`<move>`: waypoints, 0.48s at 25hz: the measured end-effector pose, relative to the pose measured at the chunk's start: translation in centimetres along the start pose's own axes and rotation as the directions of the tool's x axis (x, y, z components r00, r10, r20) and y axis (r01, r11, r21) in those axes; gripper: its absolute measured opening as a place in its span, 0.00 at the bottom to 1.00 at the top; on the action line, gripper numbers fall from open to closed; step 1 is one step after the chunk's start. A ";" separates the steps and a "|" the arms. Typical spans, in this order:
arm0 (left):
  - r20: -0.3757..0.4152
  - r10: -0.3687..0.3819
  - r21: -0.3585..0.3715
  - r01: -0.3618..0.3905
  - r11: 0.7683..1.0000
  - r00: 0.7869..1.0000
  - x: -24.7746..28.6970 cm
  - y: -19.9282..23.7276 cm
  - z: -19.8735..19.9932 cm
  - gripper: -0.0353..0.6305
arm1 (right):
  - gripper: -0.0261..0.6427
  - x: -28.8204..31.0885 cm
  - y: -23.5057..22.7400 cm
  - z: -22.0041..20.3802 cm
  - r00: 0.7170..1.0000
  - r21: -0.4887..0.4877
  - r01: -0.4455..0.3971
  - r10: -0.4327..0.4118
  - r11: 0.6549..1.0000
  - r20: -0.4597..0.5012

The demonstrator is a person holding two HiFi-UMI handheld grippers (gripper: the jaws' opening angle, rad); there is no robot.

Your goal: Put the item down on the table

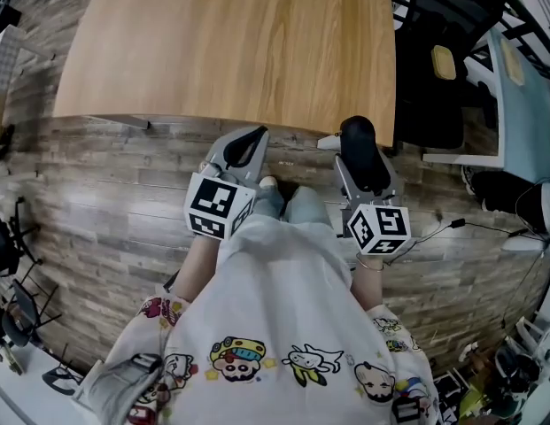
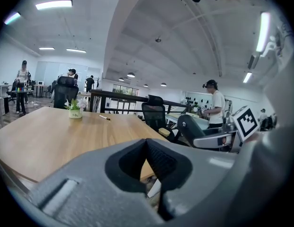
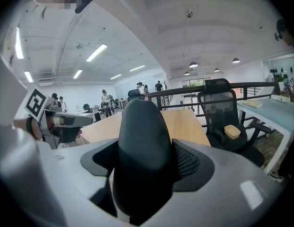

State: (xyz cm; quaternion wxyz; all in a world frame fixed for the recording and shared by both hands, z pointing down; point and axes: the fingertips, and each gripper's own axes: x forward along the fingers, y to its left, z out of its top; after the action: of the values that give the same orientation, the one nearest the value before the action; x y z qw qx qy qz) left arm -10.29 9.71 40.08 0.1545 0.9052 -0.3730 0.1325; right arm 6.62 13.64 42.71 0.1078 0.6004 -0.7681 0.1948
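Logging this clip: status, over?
Left gripper shut, empty. Right gripper shut on black item, by near edge of table, not set down. Nothing in the way.

White shirt (image 1: 288, 326) (cartoon prints); grey left gripper (image 1: 253, 136), right gripper (image 1: 358, 149)

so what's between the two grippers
Head view: the person's legs in jeans, between the left gripper and the right gripper holding the black item.

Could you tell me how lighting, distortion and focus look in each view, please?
Head view: fisheye bows the table; light is even. Left gripper view: the ceiling strip light glares white, and the shut jaws look blurred. Right gripper view: the black item between the jaws is soft, and the corners vignette black.
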 end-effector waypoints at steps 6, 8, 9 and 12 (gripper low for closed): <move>-0.019 0.021 -0.024 -0.021 0.999 1.000 1.1 1.3 -0.4 0.05 | 0.57 1.9 -1.2 0.1 1.000 0.004 0.001 0.000 1.000 -0.023; -0.022 0.030 -0.032 -0.030 0.999 0.999 2.1 2.0 -0.4 0.05 | 0.57 2.9 -2.1 0.4 1.000 0.006 0.001 -0.001 1.000 -0.022; -0.023 0.034 -0.034 -0.035 0.999 0.999 2.7 2.4 -0.3 0.05 | 0.57 3.6 -2.5 0.7 1.000 0.006 0.000 0.000 1.000 -0.021; -0.019 0.048 -0.031 -0.048 0.998 0.999 5.2 3.8 1.0 0.05 | 0.57 6.2 -4.1 1.8 1.000 0.005 -0.012 0.013 1.000 -0.023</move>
State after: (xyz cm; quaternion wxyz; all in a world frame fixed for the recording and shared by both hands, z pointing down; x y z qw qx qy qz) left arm -9.32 3.51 41.71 0.1689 0.8922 -0.3953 0.1384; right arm 9.15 6.63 44.27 0.1141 0.5935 -0.7701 0.2041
